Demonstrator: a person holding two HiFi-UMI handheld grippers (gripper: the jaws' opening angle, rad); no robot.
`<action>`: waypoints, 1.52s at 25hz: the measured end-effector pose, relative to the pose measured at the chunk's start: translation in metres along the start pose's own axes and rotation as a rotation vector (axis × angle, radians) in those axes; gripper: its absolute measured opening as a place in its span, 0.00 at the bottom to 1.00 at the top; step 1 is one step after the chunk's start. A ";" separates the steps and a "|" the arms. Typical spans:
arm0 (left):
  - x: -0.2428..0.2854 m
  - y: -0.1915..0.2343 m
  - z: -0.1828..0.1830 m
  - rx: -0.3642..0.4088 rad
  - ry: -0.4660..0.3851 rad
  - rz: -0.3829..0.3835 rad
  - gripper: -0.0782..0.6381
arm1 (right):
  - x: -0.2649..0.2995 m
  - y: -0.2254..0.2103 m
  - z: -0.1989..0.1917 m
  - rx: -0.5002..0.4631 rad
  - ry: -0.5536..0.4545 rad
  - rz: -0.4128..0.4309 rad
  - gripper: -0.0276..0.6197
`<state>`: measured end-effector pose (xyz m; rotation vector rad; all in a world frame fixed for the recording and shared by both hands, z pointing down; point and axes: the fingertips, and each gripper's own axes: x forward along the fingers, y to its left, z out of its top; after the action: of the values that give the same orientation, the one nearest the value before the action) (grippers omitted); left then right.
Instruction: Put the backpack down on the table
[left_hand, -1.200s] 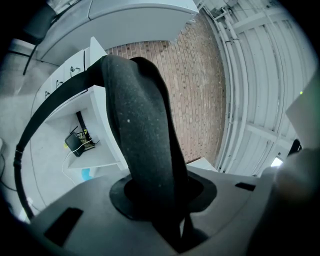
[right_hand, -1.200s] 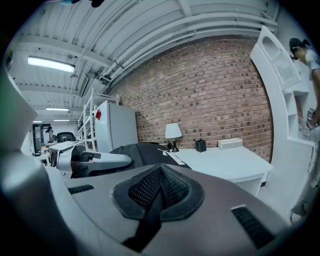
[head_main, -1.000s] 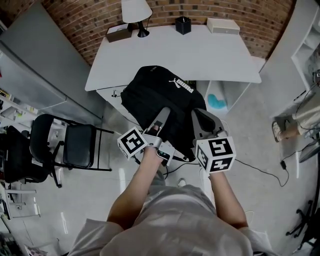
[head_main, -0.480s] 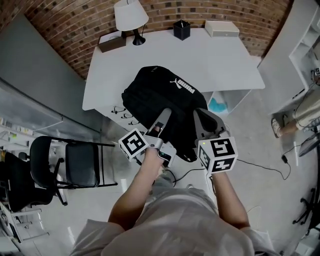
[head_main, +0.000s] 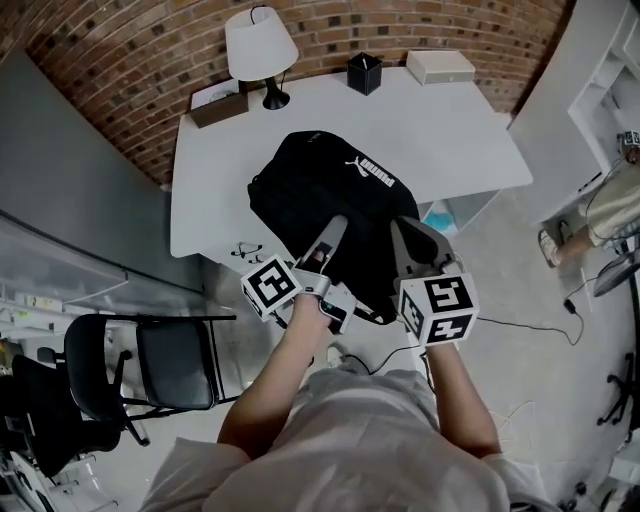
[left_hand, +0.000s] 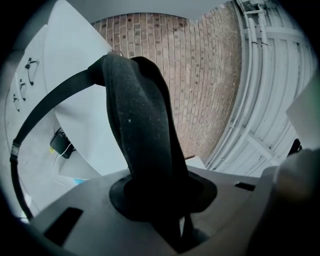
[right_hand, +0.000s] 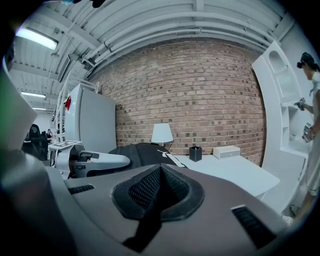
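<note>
Hanging from two hand-held grippers, a black backpack (head_main: 325, 200) is poised over the near edge of the white table (head_main: 460, 130), its bulk just ahead of both sets of jaw tips. The left gripper (head_main: 328, 232) is clamped on a padded shoulder strap (left_hand: 142, 125), which arches up and away from the jaws. The right gripper (head_main: 405, 238), just beside it, has its jaws closed on what looks like a pinch of the bag's mesh backing (right_hand: 159, 185). Whether the bag's base already touches the tabletop cannot be told.

The danger appears to be the edge. Part of the backpack seems to overhang on the grippers' side, so letting go here could tip it back towards the person and onto the floor. The thick strap could also creep out of the left jaws under the load, dropping that side first. A lamp (head_main: 258, 45) and a small black pot (head_main: 364, 73) stand well beyond the bag, far ahead of the jaws. They look safe unless the bag is shoved deep across the table.
</note>
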<state>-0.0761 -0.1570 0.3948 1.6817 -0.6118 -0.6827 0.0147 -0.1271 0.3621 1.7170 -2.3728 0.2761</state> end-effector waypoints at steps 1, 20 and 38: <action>0.002 -0.001 0.005 -0.005 0.009 -0.008 0.26 | 0.005 0.003 0.002 -0.002 -0.002 -0.009 0.05; 0.027 0.002 0.066 -0.001 0.030 -0.064 0.26 | 0.056 0.006 0.017 0.004 -0.027 -0.054 0.05; 0.159 0.026 0.080 0.031 -0.019 -0.033 0.26 | 0.135 -0.114 0.037 0.015 -0.049 0.016 0.05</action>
<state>-0.0245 -0.3290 0.3882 1.7189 -0.6116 -0.7167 0.0799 -0.2954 0.3670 1.7317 -2.4259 0.2573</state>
